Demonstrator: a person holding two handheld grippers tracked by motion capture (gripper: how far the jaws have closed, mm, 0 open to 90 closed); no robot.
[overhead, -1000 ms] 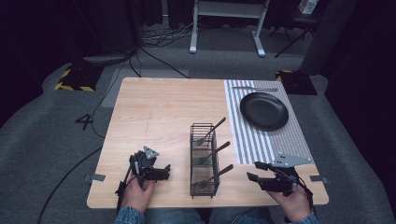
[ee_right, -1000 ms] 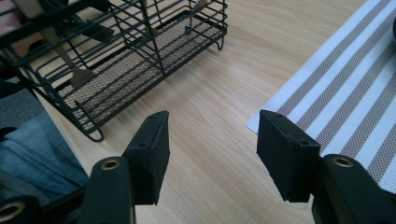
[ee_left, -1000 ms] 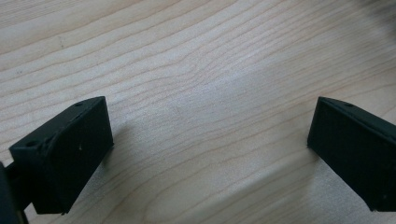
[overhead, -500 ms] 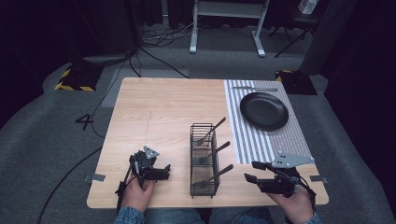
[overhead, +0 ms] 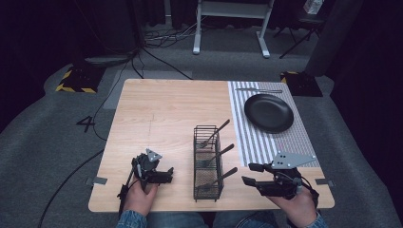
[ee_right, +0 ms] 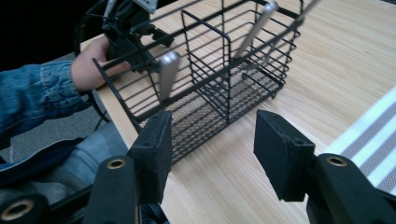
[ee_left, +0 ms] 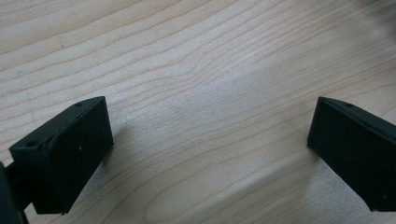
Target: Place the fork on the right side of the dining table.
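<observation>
A black wire basket (overhead: 208, 161) stands near the table's front edge with three metal utensils (overhead: 215, 156) leaning in its compartments. My left gripper (overhead: 166, 175) rests left of the basket, pointing at it. In the left gripper view it (ee_left: 210, 149) is open wide over bare wood, holding nothing. To the basket's right, my right gripper (overhead: 250, 174) also points at it. In the right gripper view it (ee_right: 212, 149) is open and empty, a short way from the basket (ee_right: 224, 79), with a utensil handle (ee_right: 167, 74) sticking out toward it.
A black plate (overhead: 268, 112) lies on a striped placemat (overhead: 259, 142) at the right. One more utensil (overhead: 259, 90) lies at the mat's far edge. The wooden table (overhead: 161, 114) is bare at the left and back. The other hand (ee_right: 93, 65) shows behind the basket.
My right gripper has crept slightly left toward the basket. The left gripper and the basket have stayed put.
</observation>
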